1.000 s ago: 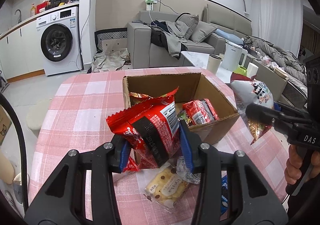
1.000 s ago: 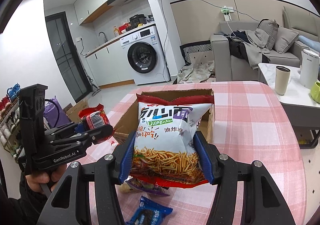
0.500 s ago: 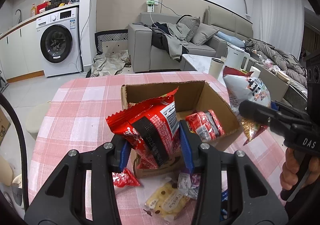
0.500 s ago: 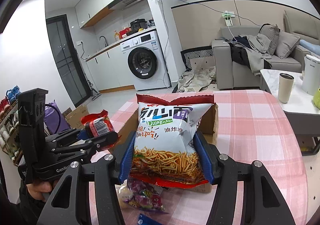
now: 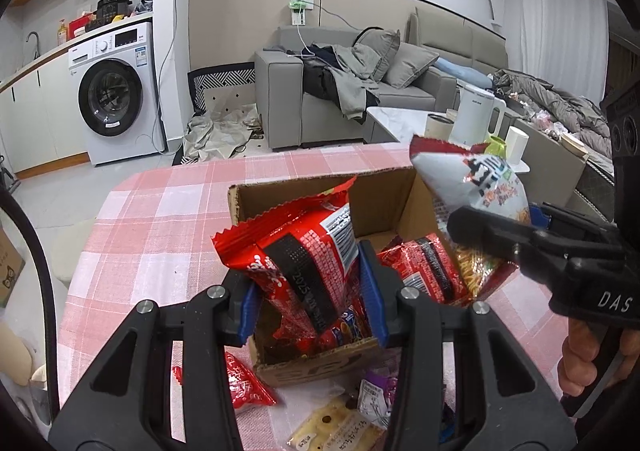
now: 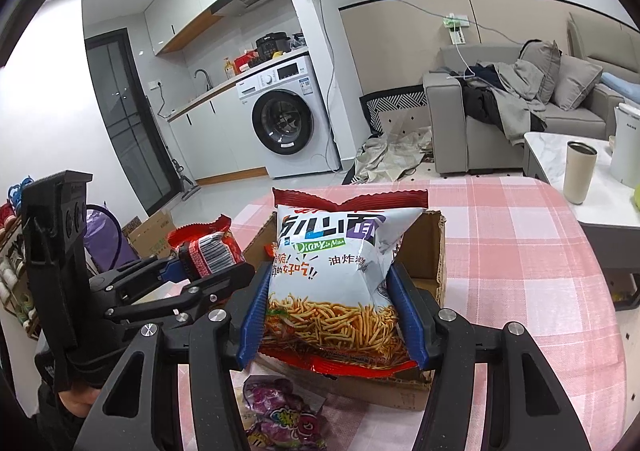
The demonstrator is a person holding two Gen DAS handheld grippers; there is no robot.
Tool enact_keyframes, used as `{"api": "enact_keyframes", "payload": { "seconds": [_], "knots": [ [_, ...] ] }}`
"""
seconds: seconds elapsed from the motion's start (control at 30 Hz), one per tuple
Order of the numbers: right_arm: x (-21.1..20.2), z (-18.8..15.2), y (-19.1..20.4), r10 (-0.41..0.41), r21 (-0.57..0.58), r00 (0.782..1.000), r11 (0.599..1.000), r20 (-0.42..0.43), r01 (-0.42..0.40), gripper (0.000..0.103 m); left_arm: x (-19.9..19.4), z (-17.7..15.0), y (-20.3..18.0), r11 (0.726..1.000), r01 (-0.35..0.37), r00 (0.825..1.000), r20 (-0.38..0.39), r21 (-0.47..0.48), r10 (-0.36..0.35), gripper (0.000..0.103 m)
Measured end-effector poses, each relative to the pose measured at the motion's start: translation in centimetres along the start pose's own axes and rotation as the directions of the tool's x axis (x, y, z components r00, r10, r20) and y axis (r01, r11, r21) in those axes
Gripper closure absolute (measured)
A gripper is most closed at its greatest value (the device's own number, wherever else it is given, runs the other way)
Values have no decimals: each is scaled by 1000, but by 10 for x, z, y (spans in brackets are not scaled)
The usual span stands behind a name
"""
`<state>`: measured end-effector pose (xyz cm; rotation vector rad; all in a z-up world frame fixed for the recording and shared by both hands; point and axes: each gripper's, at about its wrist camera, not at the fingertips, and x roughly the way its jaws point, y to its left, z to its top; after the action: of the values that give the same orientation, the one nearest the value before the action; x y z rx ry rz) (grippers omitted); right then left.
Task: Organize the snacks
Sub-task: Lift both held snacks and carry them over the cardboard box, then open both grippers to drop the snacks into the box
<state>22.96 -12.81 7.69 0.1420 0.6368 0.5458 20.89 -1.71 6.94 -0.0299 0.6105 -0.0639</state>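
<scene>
My left gripper point(image 5: 310, 291) is shut on a red snack packet point(image 5: 300, 247) and holds it over the near part of the open cardboard box point(image 5: 320, 187). My right gripper point(image 6: 330, 315) is shut on a white bag of fried noodle snack point(image 6: 336, 267) and holds it over the same box point(image 6: 434, 251). That bag also shows in the left wrist view point(image 5: 472, 187), over the box's right side. Another red packet point(image 5: 428, 267) lies inside the box.
The box stands on a pink checked tablecloth point(image 5: 152, 227). Loose snacks lie in front of it: a red packet point(image 5: 244, 383), a yellow biscuit pack point(image 5: 336, 431), a purple packet point(image 6: 280, 411). A low table with a kettle point(image 5: 476, 119) stands to the right.
Both grippers have moved forward with their packets and now hold them over the box. The loose snacks in front have slid down the frames.
</scene>
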Motion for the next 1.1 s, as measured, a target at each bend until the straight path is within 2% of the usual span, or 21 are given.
{"api": "enact_keyframes", "payload": {
  "seconds": [0.83, 0.93, 1.03, 1.1],
  "knots": [
    [59, 8, -28, -43, 50, 997, 998, -69, 46, 45, 59, -10, -2, 999, -26, 998, -55, 40, 28, 62],
    [54, 8, -26, -67, 24, 997, 997, -35, 68, 43, 60, -10, -1, 999, -27, 998, -58, 35, 29, 62],
    [46, 10, -24, -85, -1, 996, 996, -11, 85, 35, 60, -9, -1, 999, -29, 998, -53, 32, 31, 61],
    [41, 11, -25, -86, -6, 996, 996, -10, 86, 33, 58, -8, 1, 999, -27, 998, -57, 18, 28, 55]
  ]
}}
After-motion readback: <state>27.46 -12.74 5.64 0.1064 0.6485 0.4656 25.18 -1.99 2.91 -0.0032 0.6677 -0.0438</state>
